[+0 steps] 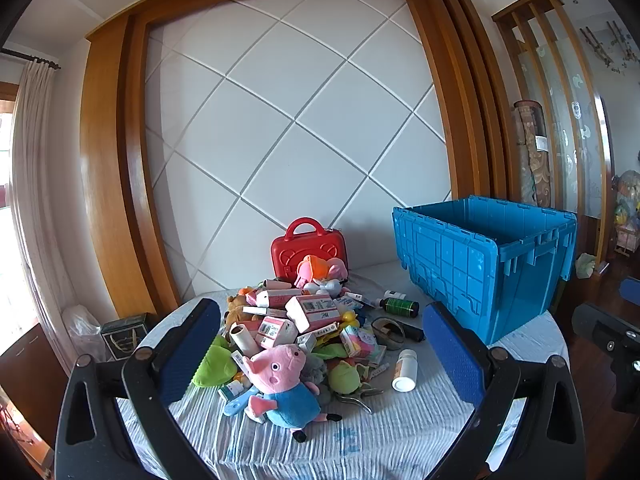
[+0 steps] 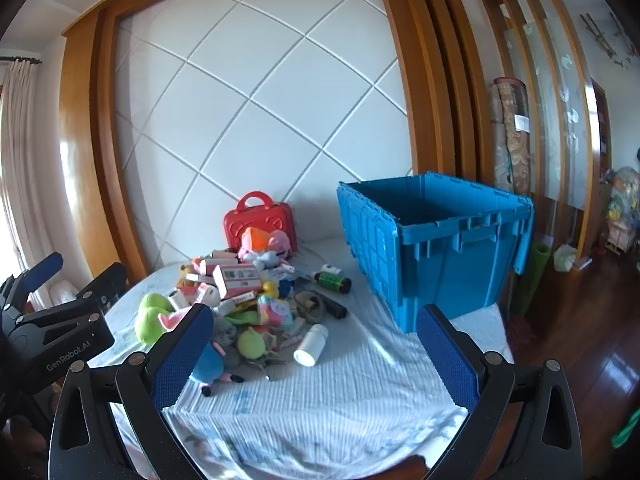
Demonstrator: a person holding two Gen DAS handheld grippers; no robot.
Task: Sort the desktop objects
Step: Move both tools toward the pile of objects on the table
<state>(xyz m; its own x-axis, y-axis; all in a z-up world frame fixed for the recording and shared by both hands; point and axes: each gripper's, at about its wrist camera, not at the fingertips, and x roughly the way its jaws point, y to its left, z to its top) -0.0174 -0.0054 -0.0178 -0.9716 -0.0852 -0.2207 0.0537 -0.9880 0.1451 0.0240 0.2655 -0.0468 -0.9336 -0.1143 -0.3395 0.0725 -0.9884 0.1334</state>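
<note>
A table [image 1: 400, 440] draped in a pale blue striped cloth carries everything to be sorted. Largest on it is the blue crate [image 1: 488, 264], lidless, standing at the far right corner near the wall. Left of the crate, against the white quilted wall panel, a red toy case [image 1: 308, 252] stands upright with its handle up. In front of the case lies the heap of objects [image 1: 304, 332]: cartons, plush toys and bottles piled together at the table's middle. At the near edge of the heap a pink pig plush [image 1: 284, 384] in a blue shirt lies on its side. Right of it, apart from the pile, a white pill bottle [image 1: 405, 370] lies on the cloth; farther back, a dark green bottle [image 1: 400, 306] lies near the crate. The left gripper [image 1: 320, 352] hovers before the heap, its 2 blue-padded jaws spread wide and holding nothing. The right gripper [image 2: 316, 356] is likewise spread wide and unloaded, over bare cloth.
</note>
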